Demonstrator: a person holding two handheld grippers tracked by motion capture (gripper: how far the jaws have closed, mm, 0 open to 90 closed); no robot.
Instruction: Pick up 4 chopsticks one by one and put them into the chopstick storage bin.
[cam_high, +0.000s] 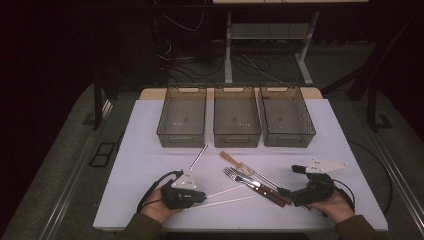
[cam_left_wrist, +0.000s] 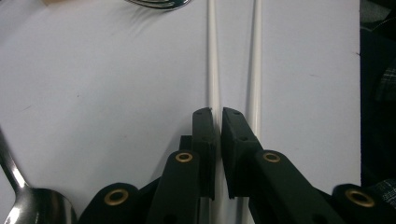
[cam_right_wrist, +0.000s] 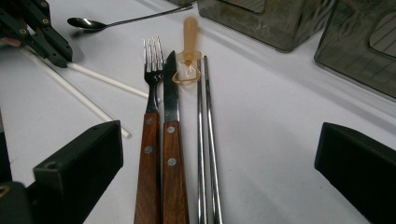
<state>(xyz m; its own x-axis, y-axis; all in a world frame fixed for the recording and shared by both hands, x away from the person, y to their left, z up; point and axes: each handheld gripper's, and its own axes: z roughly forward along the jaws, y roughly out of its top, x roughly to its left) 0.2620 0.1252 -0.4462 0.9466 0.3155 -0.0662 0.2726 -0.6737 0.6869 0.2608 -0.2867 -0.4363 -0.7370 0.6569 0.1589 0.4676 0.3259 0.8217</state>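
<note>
My left gripper (cam_high: 202, 198) (cam_left_wrist: 217, 116) lies low on the white table, shut on a thin white chopstick (cam_left_wrist: 213, 65) (cam_high: 225, 191) that runs on ahead of the jaws. A second white chopstick (cam_left_wrist: 255, 60) (cam_high: 231, 201) lies alongside, just outside one jaw. My right gripper (cam_high: 291, 180) (cam_right_wrist: 217, 140) is open wide at the near ends of a wooden-handled fork (cam_right_wrist: 148, 154) (cam_high: 234, 173), a wooden-handled knife (cam_right_wrist: 171, 98) (cam_high: 263, 189) and a pair of metal chopsticks (cam_right_wrist: 206, 140) (cam_high: 260, 176). Nothing is between its jaws.
A tan-handled peeler (cam_right_wrist: 189, 39) (cam_high: 230, 158) lies beyond the knife tip. A metal spoon (cam_high: 198, 156) (cam_right_wrist: 88, 22) (cam_left_wrist: 37, 207) lies close to the left gripper. Three translucent bins (cam_high: 181, 137) (cam_high: 236, 137) (cam_high: 289, 137) stand in a row at the back of the table (cam_high: 145, 160).
</note>
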